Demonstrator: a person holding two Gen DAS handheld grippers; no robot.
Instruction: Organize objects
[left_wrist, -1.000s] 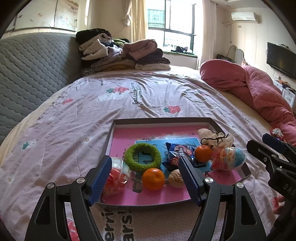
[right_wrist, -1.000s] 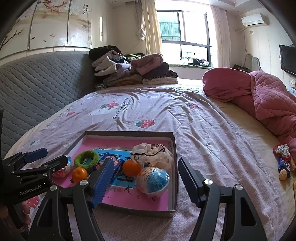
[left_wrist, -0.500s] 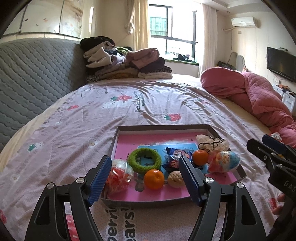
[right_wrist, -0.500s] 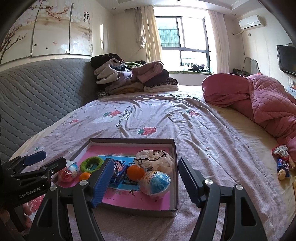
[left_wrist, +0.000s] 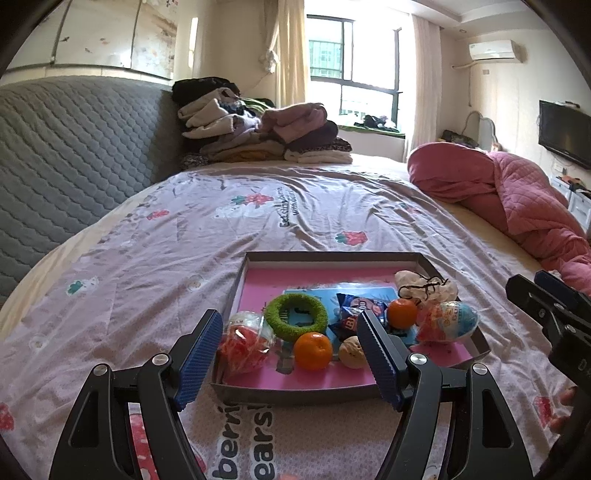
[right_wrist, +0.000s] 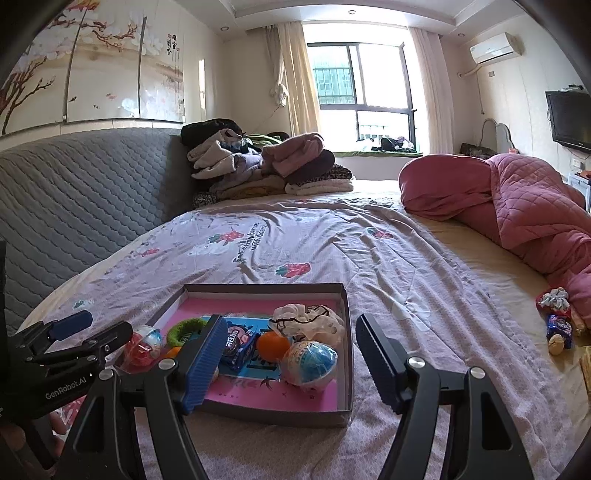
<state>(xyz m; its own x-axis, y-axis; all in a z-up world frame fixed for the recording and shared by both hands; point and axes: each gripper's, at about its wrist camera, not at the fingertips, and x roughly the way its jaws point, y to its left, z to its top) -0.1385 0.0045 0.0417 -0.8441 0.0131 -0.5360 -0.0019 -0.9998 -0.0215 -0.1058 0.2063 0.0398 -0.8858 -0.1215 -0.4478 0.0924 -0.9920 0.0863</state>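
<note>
Left claw (left_wrist: 290, 356) is spread wide and empty, hovering over the near-left rim of the shallow box (left_wrist: 295, 397) on the bed (left_wrist: 184, 251); right claw (right_wrist: 291, 363) equally released, nothing between its jaws, over the box's near-right side. Box holds, left to right: a clear red-filled capsule (left_wrist: 243, 345), green ring (left_wrist: 296, 317), front tangerine (left_wrist: 313, 350), walnut (left_wrist: 351, 356), blue snack packet (left_wrist: 349, 314), second tangerine (left_wrist: 402, 314), pale scrunchie (left_wrist: 424, 288), blue-and-red toy egg (left_wrist: 447, 325). Risks: mattress is soft, so pressing on the rim probably tips the box and the round items roll; the front tangerine and walnut sit nearly touching, so a wide claw may catch both or knock one away; the crinkly packet likely slips from a pinch. Leftovers near the bed's right edge in the right wrist view, a second scrunchie (right_wrist: 554, 298), packet (right_wrist: 559, 326) and walnut (right_wrist: 555, 346), lie near the pink quilt (right_wrist: 517, 206) and could get buried or pushed off. Hard to read: the printing on the blue card under the items, mostly covered; packet labels too small; the box's near wall partly blocked by claw fingers.
</note>
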